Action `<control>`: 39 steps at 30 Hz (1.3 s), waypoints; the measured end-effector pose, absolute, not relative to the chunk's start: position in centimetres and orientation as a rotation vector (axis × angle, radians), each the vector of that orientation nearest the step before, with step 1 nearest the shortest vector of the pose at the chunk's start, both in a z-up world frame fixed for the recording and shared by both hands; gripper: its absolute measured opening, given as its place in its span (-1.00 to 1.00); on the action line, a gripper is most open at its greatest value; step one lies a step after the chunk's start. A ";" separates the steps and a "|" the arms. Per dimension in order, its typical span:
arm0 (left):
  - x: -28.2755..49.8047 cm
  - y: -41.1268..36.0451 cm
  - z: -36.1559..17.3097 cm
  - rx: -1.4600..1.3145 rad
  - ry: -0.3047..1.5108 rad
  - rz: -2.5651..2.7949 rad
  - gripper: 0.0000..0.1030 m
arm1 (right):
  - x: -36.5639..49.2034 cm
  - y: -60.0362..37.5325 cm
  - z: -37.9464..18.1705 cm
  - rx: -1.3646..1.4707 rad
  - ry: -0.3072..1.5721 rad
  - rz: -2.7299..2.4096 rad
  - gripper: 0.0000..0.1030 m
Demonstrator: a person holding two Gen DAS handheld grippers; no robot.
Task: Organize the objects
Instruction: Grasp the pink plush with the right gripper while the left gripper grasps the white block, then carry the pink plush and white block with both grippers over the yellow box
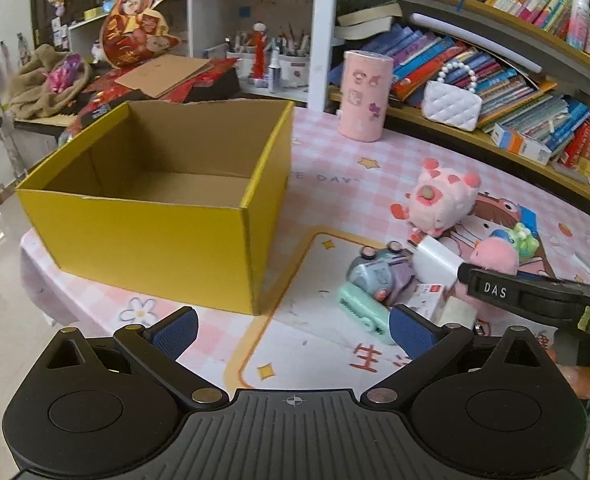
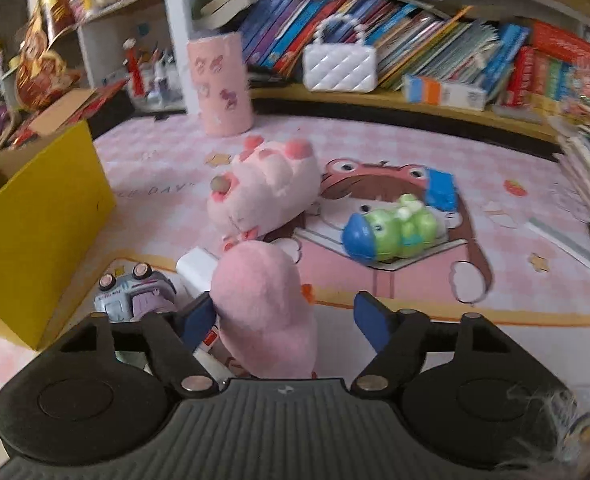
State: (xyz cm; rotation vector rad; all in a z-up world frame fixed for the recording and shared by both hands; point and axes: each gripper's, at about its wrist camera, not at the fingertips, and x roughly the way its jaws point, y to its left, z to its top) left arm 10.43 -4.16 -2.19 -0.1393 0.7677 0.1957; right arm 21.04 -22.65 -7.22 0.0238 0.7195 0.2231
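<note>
Here, at far left, the yellow cardboard box (image 1: pixel 155 216) stands open on the pink counter (image 1: pixel 327 160), nothing visible inside. The left gripper (image 1: pixel 291 326) hovers before it, jaws wide apart and holding nothing. Further right lie a pastel toy car (image 2: pixel 135 294), a white block (image 2: pixel 197 270) and a large pink plush (image 2: pixel 265 190). The right gripper (image 2: pixel 283 316) straddles a small pink plush (image 2: pixel 263 304): its left pad touches it, the right one stands clear. Beyond it lies a green toy (image 2: pixel 395 232).
</note>
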 end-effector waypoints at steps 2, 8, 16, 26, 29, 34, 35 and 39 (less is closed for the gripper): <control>11.0 -4.9 -2.4 -0.137 0.770 0.161 0.87 | 20.9 -23.2 -6.7 0.029 0.700 0.258 -0.20; 13.7 -9.3 -3.9 -0.096 0.825 -0.042 0.31 | 18.6 -27.5 -3.3 0.109 0.575 0.126 -0.22; 16.0 -14.7 -5.9 0.088 0.860 -0.147 -0.35 | 13.7 -31.3 -2.2 0.184 0.591 0.027 -0.22; 15.8 -15.0 -6.0 0.127 0.878 -0.131 -0.36 | 12.3 -32.5 -2.8 0.199 0.628 0.015 -0.22; 16.4 -14.8 -6.1 0.131 0.872 -0.108 -0.34 | 12.1 -32.4 -3.0 0.201 0.639 0.022 -0.22; 17.2 -14.6 -6.7 0.125 0.882 -0.107 -0.26 | 11.8 -32.4 -2.9 0.190 0.648 0.031 -0.22; 17.2 -14.7 -6.8 0.124 0.892 -0.121 -0.39 | 11.7 -32.4 -3.0 0.190 0.649 0.032 -0.22; 17.0 -14.7 -6.6 0.091 0.894 -0.151 -0.56 | 11.5 -32.6 -3.0 0.199 0.654 0.021 -0.22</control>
